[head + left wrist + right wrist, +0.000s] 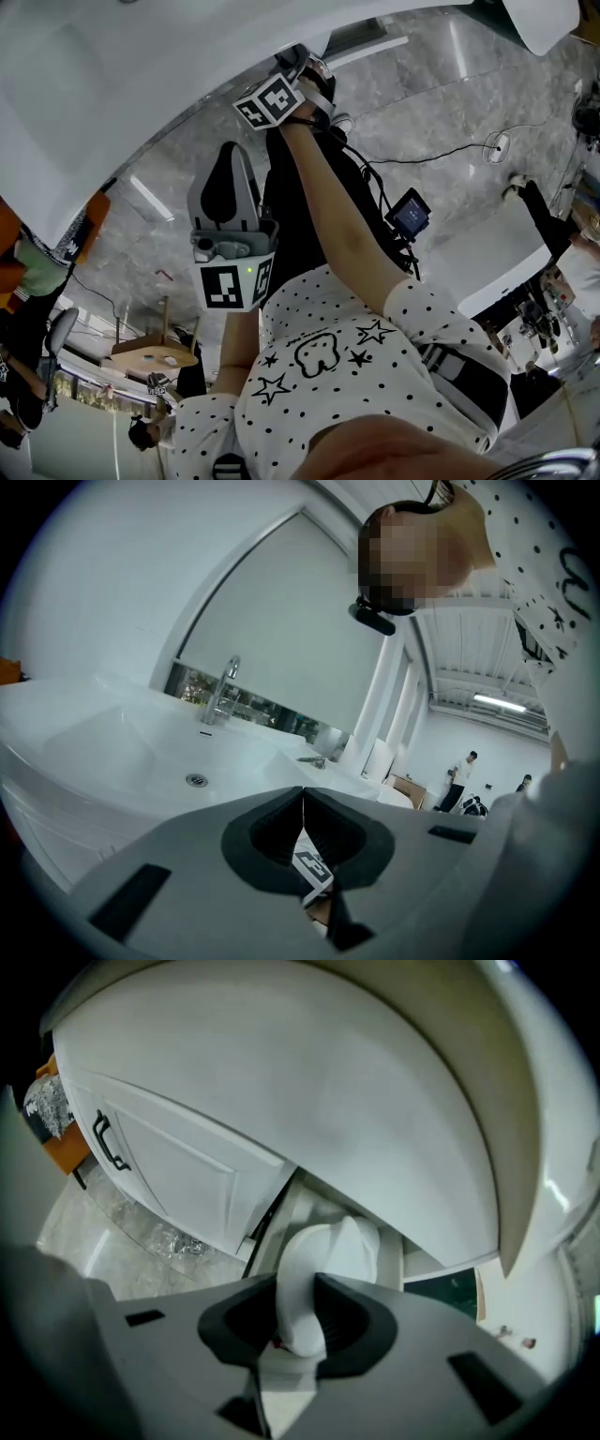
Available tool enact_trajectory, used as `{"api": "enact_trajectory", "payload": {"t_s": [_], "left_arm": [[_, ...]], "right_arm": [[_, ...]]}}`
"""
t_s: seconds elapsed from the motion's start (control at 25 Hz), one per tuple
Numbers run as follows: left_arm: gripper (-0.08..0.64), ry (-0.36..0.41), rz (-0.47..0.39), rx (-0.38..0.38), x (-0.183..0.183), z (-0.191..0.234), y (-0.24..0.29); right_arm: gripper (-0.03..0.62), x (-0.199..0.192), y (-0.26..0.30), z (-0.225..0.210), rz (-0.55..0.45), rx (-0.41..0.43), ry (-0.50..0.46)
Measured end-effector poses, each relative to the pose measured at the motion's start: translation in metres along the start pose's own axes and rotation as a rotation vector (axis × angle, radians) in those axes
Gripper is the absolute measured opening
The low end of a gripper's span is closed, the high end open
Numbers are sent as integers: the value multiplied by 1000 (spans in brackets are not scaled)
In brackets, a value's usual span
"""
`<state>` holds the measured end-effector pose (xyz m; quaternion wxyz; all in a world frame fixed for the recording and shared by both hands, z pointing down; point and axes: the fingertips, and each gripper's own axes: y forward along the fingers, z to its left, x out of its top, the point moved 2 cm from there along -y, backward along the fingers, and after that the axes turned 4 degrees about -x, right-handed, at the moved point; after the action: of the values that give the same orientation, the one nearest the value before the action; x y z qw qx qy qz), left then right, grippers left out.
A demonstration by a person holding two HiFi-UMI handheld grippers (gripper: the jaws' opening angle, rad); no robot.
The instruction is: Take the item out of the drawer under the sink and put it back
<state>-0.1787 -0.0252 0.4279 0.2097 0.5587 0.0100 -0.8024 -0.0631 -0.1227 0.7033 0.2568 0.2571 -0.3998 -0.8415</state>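
1. The white rounded item (330,1246) is between the pads of the right claw (300,1290), which is clamped on it, at the mouth of the open drawer (417,1258) under the sink.
2. Over it curves the basin's white underside (328,1082). Left of the drawer is a white cabinet door (178,1176) with a black handle (110,1143).
3. The left claw (302,808) is together and empty. It faces the sink's top (122,752), which has a chrome faucet (222,694) and a drain (196,780).
4. The floor (441,84) is grey veined marble, with a black cable (441,155) lying across it.
5. Beyond is a white hall, where people (461,778) stand far off.
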Motion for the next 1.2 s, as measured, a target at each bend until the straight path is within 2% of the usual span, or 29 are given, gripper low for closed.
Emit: {"api": "enact_trajectory", "payload": {"t_s": [0.32,0.56,0.92,1.2], "left_arm": [[5,7,-4,-20,5,-1,8],[5,20,-18,-53,6,-18,17],[5,38,-40,-92,17,-39,21],[5,42,-64,-121,30,-54,17]], "right_arm": [[72,5,-19,-25,-106,20,35],[66,-5,-31,-51,-173,109,146],[62,-14,-58,-64,-241,157,90],[61,-17,-88,-74,-291,208,163]]}}
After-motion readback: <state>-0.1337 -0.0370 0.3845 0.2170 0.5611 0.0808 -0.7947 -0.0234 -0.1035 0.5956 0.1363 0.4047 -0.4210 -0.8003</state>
